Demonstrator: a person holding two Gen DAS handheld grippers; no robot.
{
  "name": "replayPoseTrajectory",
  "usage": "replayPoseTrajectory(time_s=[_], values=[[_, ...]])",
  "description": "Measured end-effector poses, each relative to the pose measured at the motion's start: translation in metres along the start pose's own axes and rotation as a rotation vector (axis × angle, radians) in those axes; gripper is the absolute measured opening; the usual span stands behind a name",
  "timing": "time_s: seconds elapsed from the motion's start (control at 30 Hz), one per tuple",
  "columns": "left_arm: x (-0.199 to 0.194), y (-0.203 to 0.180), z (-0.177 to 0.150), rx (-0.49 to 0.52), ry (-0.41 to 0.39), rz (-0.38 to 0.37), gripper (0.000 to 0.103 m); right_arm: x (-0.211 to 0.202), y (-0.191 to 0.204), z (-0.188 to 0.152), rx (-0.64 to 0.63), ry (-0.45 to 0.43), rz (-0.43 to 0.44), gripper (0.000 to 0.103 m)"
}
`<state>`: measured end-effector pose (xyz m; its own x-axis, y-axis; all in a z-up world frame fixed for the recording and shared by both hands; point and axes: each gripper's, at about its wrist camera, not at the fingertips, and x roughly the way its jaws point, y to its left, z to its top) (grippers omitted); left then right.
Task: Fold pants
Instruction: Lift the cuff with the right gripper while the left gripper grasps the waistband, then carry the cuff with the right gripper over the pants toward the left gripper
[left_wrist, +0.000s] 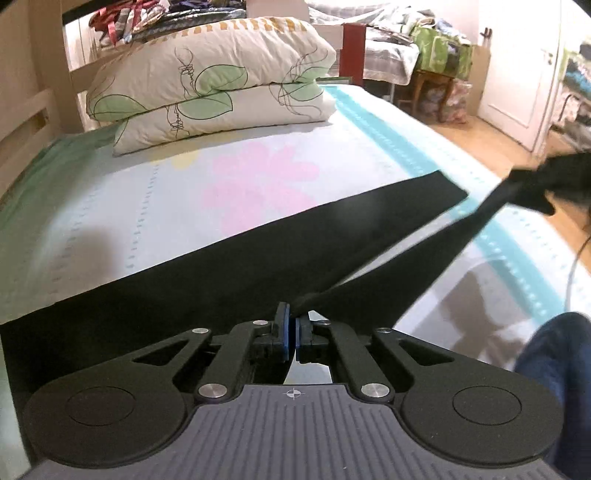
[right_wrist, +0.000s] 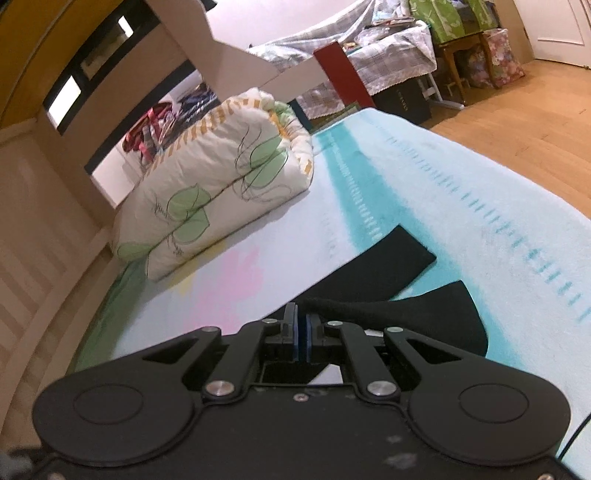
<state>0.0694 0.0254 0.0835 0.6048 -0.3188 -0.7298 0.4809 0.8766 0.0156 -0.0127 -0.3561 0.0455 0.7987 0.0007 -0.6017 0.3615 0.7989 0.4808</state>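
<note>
Black pants (left_wrist: 229, 266) lie on the bed with one leg flat across the sheet. My left gripper (left_wrist: 292, 325) is shut on the edge of the other leg, which is lifted and stretched taut toward the right. The right gripper (left_wrist: 546, 181) shows there as a dark blur holding the far end. In the right wrist view my right gripper (right_wrist: 301, 328) is shut on a fold of the pants (right_wrist: 388, 306), raised a little over the bed. The flat leg's hem (right_wrist: 402, 254) lies beyond it.
The bed (left_wrist: 129, 206) has a pale blue sheet with a teal stripe and pink flower. Two stacked leaf-print pillows (left_wrist: 210, 85) sit at the headboard end. A wooden floor (right_wrist: 517, 110), cluttered furniture and a door lie beyond. A blue-jeaned knee (left_wrist: 554, 354) is at the right.
</note>
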Motion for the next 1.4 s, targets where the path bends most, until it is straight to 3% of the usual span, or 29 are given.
replayPoseTrajectory(time_s=[0.13, 0.27, 0.4, 0.53, 0.77, 1.17, 1.23, 1.33, 1.4], values=[[0.009, 0.021, 0.012, -0.016, 0.043, -0.038, 0.003, 0.006, 0.011, -0.011, -0.017, 0.043, -0.031, 0.006], [0.057, 0.042, 0.024, -0.018, 0.148, -0.069, 0.003, 0.041, 0.010, -0.012, 0.022, 0.115, -0.094, 0.006], [0.105, 0.070, 0.035, -0.119, 0.225, -0.099, 0.003, 0.083, 0.002, -0.013, 0.078, 0.170, -0.152, 0.006], [0.134, 0.083, 0.043, -0.087, 0.250, -0.058, 0.003, 0.119, 0.011, -0.011, 0.045, 0.166, -0.181, 0.006], [0.159, 0.103, 0.047, -0.118, 0.275, -0.039, 0.003, 0.172, 0.024, -0.001, -0.013, 0.176, -0.228, 0.007], [0.185, 0.117, 0.059, -0.082, 0.289, 0.001, 0.003, 0.210, 0.028, 0.017, -0.063, 0.137, -0.261, 0.007], [0.187, 0.115, 0.055, -0.063, 0.294, 0.005, 0.003, 0.204, 0.020, 0.021, -0.009, 0.106, -0.224, 0.013], [0.192, 0.114, 0.048, -0.052, 0.307, 0.010, 0.004, 0.183, -0.003, 0.029, 0.077, 0.062, -0.176, 0.045], [0.194, 0.117, 0.045, -0.075, 0.308, 0.009, 0.004, 0.169, -0.018, 0.033, 0.070, 0.068, -0.213, 0.045]])
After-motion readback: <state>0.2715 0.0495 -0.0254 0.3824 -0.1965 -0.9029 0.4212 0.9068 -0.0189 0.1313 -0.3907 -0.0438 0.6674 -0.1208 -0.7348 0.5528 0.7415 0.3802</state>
